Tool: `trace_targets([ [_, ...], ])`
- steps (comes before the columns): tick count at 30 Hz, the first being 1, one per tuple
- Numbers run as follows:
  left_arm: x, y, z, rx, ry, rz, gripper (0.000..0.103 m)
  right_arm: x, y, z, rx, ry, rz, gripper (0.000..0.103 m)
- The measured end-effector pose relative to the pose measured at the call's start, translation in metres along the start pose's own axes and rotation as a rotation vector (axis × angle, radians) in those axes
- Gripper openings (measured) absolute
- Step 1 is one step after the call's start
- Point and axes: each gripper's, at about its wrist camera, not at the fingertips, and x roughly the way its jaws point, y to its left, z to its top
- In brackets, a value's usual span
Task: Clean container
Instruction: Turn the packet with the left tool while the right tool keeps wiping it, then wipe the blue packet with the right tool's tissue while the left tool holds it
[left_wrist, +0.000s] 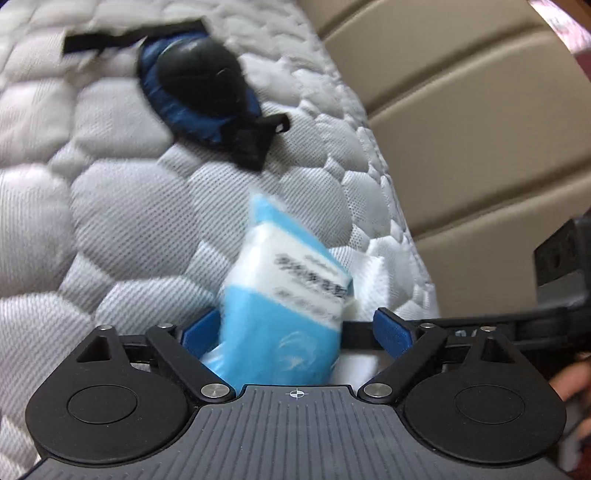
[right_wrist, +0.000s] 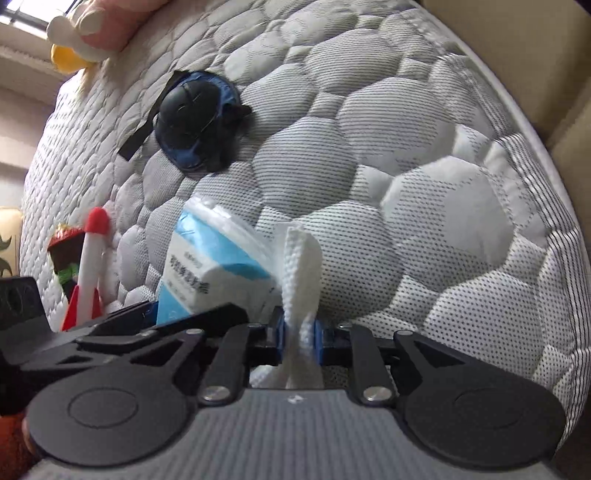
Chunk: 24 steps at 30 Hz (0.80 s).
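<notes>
A blue and white tissue pack stands tilted on the quilted mattress between the fingers of my left gripper. Its left blue pad touches the pack, while a gap separates the right pad from it, so the jaws are open around it. The pack looks blurred. My right gripper is shut on a white embossed tissue that sticks up beside the pack. A round black object on a blue base with black straps lies farther up the mattress.
A beige padded bed frame borders the mattress on the right. A red and white toy rocket and a strawberry-topped toy stand at the left. A plush toy lies at the top left. A person's hand shows at the right edge.
</notes>
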Motion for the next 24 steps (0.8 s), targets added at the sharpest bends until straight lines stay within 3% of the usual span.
trace_targets([
  [2,0.0,-0.006,-0.003,0.043,-0.02,0.057,0.061,-0.005,-0.006,0.0,0.014,-0.008,-0.015,0.019],
  [5,-0.012,-0.001,-0.001,0.037,-0.043,0.081,0.056,-0.008,-0.008,0.003,0.012,-0.009,-0.023,0.016],
  [7,-0.031,0.0,0.006,0.115,-0.099,0.176,0.056,-0.01,-0.003,0.006,-0.005,-0.014,-0.018,0.014],
  [9,-0.048,-0.007,0.017,0.299,-0.152,0.349,0.056,-0.011,0.004,0.01,-0.023,-0.026,-0.008,0.014],
  [12,-0.043,-0.02,0.019,0.693,-0.161,0.642,0.056,-0.012,0.015,0.017,-0.046,-0.044,0.016,0.013],
  [14,-0.027,-0.021,0.009,0.872,-0.125,0.737,0.056,-0.012,0.025,0.022,-0.066,-0.058,0.017,0.013],
  [19,-0.016,-0.03,-0.021,0.949,-0.128,0.757,0.066,-0.023,0.057,0.037,-0.163,-0.112,0.021,0.013],
  [24,-0.025,-0.046,-0.035,0.882,-0.163,0.619,0.084,-0.031,0.098,0.049,-0.218,-0.152,0.156,0.013],
])
